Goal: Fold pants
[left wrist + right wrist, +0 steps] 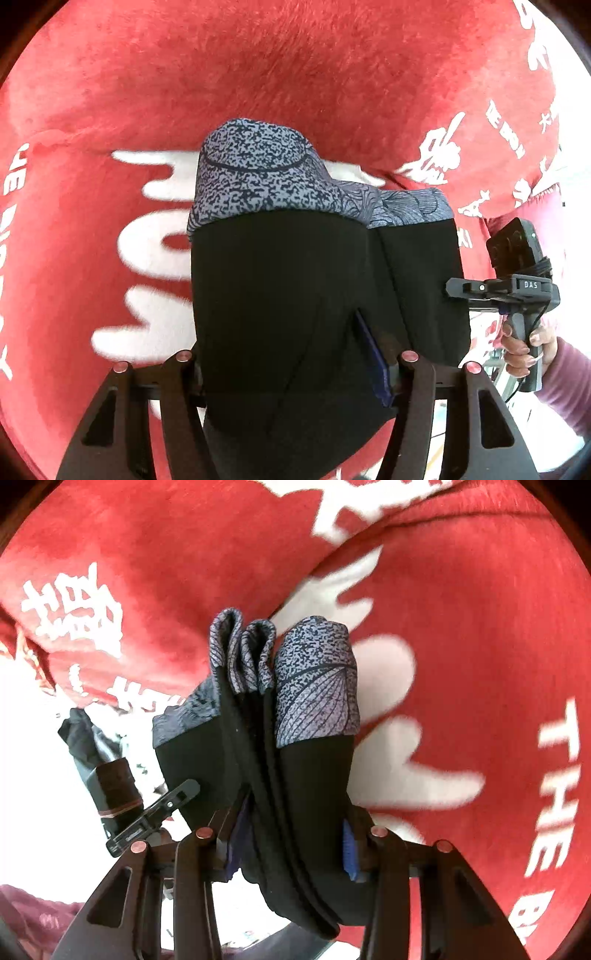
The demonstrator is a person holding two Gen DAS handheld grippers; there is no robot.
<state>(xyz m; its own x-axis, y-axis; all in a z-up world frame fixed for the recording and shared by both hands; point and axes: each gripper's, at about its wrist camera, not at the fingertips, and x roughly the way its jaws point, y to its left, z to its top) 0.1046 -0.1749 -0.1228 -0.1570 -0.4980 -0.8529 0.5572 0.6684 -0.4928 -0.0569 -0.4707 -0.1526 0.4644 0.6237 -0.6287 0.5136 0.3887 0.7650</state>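
Pants (280,295): smooth matt black stretch cloth, cuffs in speckled and leaf-printed blue-grey knit, finer and slightly sheened. Blanket (258,66) under them: red plush, fuzzy nap brushed in streaks, white lettering woven in, same pile. My left gripper (295,369): matt black plastic arms, dull coppery metal pins at the joints, blue ribbed pads against the cloth. My right gripper (291,849): same black plastic, same copper pins, blue textured pad. Sleeve (569,384): soft mauve knit, matt.
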